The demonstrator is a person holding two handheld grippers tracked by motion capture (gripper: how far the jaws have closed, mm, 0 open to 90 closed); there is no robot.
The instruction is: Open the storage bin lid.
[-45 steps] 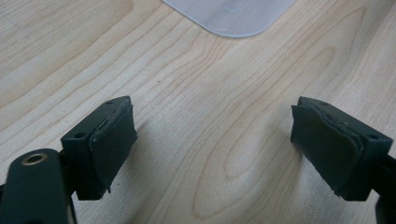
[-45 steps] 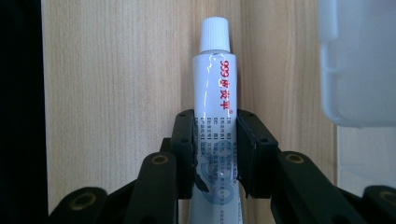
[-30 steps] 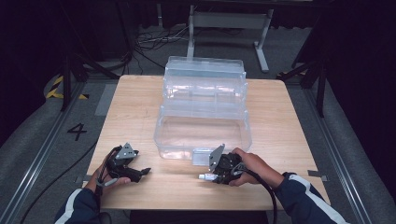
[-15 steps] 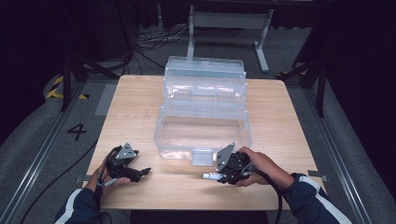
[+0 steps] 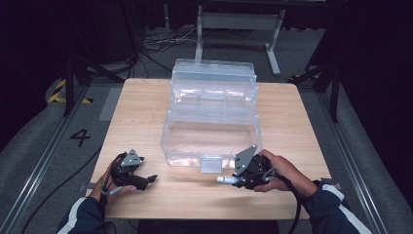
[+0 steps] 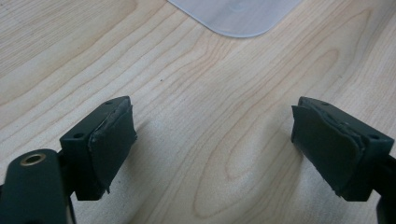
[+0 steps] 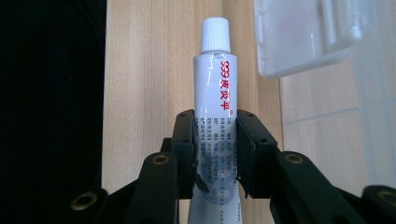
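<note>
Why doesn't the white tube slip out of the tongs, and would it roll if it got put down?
The right tongs pinch the white tube from both sides, and its soft-looking body probably gives a little, helping the grip. It looks light. Its round cap suggests it might roll on the table.

Bright, even light on the table (image 5: 146, 122), dark surroundings; gripper views sharp, softly shadowed.

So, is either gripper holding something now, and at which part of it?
The right gripper holds a white ointment tube by its lower body, cap end pointing away. The left gripper is open and holds nothing.
</note>
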